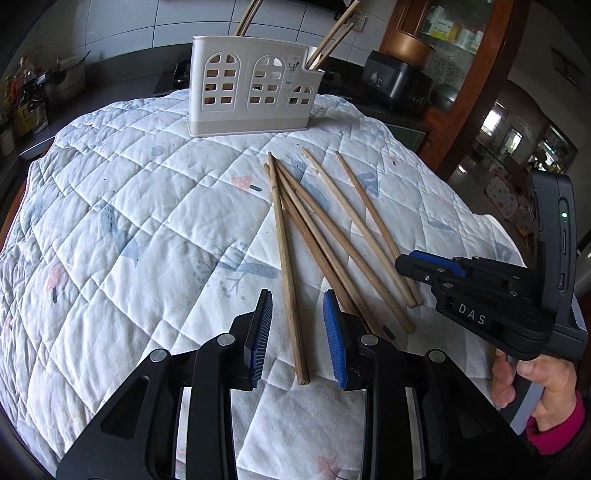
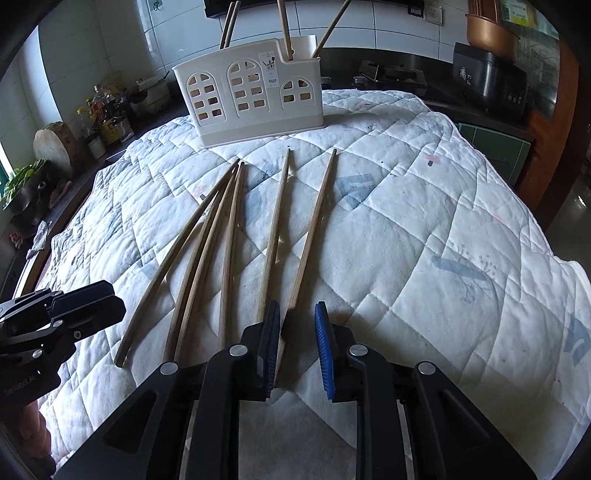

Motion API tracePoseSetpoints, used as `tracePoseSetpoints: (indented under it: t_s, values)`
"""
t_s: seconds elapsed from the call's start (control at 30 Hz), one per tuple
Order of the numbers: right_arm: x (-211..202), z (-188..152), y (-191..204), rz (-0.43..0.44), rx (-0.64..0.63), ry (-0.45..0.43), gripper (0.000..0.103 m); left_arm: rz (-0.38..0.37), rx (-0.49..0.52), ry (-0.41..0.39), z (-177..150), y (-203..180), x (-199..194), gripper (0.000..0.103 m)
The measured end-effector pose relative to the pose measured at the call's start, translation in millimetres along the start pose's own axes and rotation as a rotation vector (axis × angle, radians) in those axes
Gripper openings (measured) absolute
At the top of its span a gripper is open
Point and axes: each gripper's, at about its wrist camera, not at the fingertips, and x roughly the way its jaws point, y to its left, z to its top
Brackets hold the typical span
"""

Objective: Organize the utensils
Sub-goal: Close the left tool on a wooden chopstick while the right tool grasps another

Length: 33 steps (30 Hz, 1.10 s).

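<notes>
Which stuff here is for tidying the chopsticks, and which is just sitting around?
For the job: loose chopsticks on the quilt; white holder; left hand-held gripper; right hand-held gripper.

Just lying about: black cooker; bottles; wooden block.

A quilt (image 1: pixel 147 206) covers the worktop. The utensil holder (image 1: pixel 251 85) stands upright on it near the far edge, roughly midway along that edge. Chopsticks (image 1: pixel 334 35) stand in the holder's right-hand compartment, and more (image 1: pixel 245 16) rise from its left part. Six loose chopsticks (image 1: pixel 314 236) lie on the quilt before the holder, running from far to near; the four on the left meet and cross at their far tips, the two on the right lie apart from them. The left gripper (image 1: pixel 297 332) sits at the near ends of the left group, one chopstick between its jaws. The right gripper (image 2: pixel 295 343) sits at the near ends of the right pair.
</notes>
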Motion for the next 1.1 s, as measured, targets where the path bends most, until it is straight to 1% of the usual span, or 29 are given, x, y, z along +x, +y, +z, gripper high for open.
tracePoseSetpoints:
  t_s: [0.13,0.37,0.6,0.73,0.8,0.83,0.9,0.97,1.1]
  values:
    - [4.7,0.6,0.7,-0.008,-0.001,0.006,0.014,0.003,0.007,0.004,-1.5,-2.1,2.4,0.029]
    - [4.7,-1.2,5.8,-0.057,-0.048,-0.003,0.009,0.013,0.005,0.011,-3.0,-1.5,4.8,0.028]
    - [-7.8,-2.7,-9.7,-0.062,-0.022,-0.033,0.007,0.046,0.015,0.015,-5.4,-6.6,12.3,0.028]
    - [-18.5,-1.8,-17.8,-0.062,-0.007,-0.058,0.007,0.064,0.002,0.025,-6.7,-6.4,19.4,0.028]
    - [-23.9,-0.6,-19.9,-0.062,-0.006,-0.072,0.007,0.078,0.001,0.026,-6.9,-7.1,22.4,0.018]
    - [-26.4,0.0,-20.0,-0.064,-0.006,-0.079,0.007,0.092,0.002,0.026,-7.0,-8.2,23.6,0.017]
    - [-31.6,1.6,-20.8,-0.061,-0.005,-0.096,0.007,0.121,0.012,0.023,-7.1,-9.9,24.8,0.009]
    - [-36.6,3.0,-21.1,-0.057,-0.002,-0.111,0.007,0.155,0.022,0.016,-7.4,-12.4,24.9,0.007]
    - [-47.4,5.9,-19.3,-0.055,-0.007,-0.140,0.007,0.170,0.024,0.002,-5.9,-14.5,20.2,0.006]
